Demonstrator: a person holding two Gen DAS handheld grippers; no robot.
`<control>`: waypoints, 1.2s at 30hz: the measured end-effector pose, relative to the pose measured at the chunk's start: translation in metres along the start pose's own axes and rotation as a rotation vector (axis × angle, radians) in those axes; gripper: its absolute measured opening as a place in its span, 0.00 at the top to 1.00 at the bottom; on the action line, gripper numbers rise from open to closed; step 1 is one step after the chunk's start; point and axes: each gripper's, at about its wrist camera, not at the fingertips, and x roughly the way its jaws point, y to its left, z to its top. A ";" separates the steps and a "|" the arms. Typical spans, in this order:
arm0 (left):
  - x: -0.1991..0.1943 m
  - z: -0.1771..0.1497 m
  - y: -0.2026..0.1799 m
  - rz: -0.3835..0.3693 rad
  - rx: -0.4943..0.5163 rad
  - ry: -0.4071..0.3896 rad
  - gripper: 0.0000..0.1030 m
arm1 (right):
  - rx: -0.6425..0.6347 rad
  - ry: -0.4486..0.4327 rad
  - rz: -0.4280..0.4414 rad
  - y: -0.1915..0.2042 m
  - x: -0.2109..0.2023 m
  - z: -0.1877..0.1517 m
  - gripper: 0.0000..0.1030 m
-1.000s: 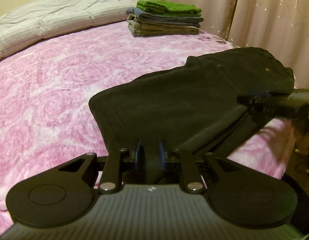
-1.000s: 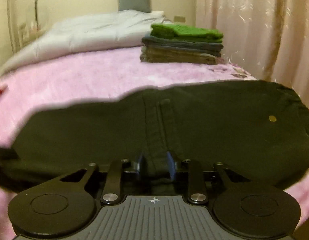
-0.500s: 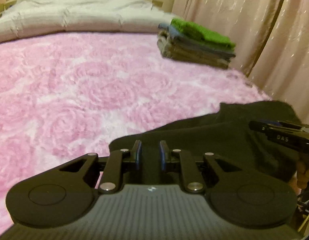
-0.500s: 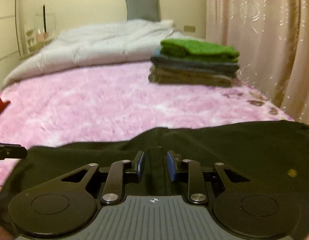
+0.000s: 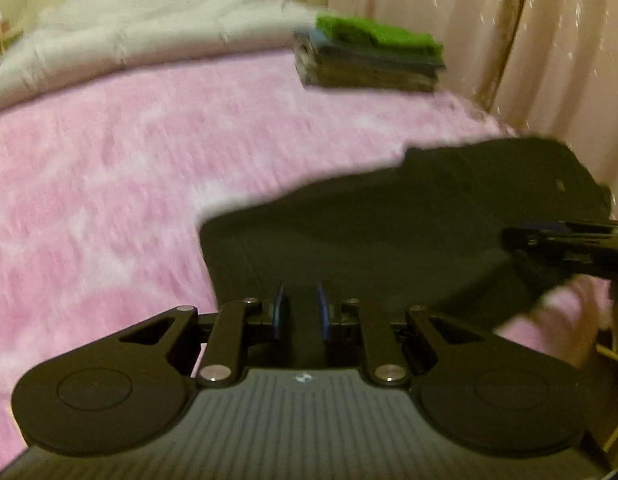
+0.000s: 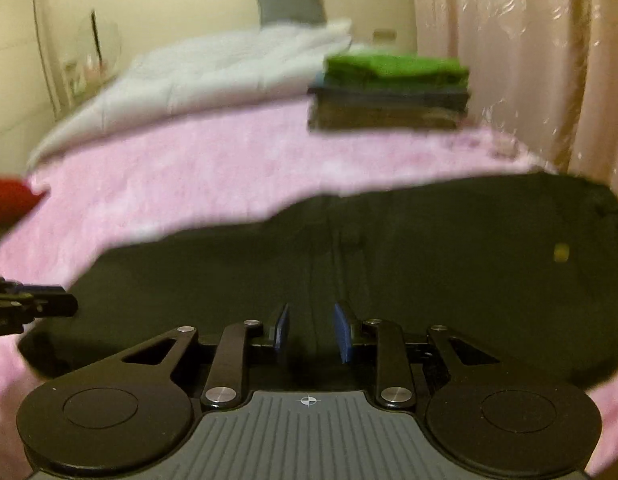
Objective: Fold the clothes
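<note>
Bedroom | your left gripper point(image 5: 300, 312), jaws closing, and right gripper point(image 6: 312, 332) clamp the dark trousers point(image 6: 429, 264) | thick seam may slip, spoiling your fold.

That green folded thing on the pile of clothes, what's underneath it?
Under the green folded garment lie a blue-grey folded piece and brownish ones, all stacked on the pink bedspread. How many brownish layers there are is too blurred to tell.
</note>
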 end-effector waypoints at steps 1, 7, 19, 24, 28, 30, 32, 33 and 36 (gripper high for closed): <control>0.000 -0.004 -0.005 0.020 0.006 0.000 0.89 | -0.015 0.000 -0.020 0.002 0.003 -0.003 0.73; -0.024 0.007 -0.021 0.102 -0.048 0.016 0.88 | 0.036 0.034 -0.033 -0.002 -0.017 0.007 0.29; -0.074 -0.017 -0.068 0.166 -0.010 0.077 0.59 | 0.154 0.080 -0.098 -0.019 -0.081 -0.016 0.23; -0.090 -0.020 -0.080 0.179 0.015 0.061 0.55 | 0.172 0.069 -0.113 -0.022 -0.103 -0.022 0.22; -0.096 -0.021 -0.087 0.178 0.024 0.049 0.55 | 0.178 0.062 -0.115 -0.022 -0.116 -0.028 0.21; -0.098 -0.021 -0.090 0.176 0.027 0.046 0.55 | 0.182 0.059 -0.120 -0.023 -0.119 -0.030 0.21; -0.099 -0.022 -0.091 0.173 0.030 0.044 0.55 | 0.185 0.057 -0.126 -0.024 -0.121 -0.030 0.21; -0.099 -0.022 -0.092 0.172 0.031 0.043 0.54 | 0.186 0.057 -0.128 -0.025 -0.122 -0.030 0.21; -0.099 -0.022 -0.092 0.169 0.033 0.045 0.52 | 0.194 0.060 -0.133 -0.028 -0.121 -0.032 0.21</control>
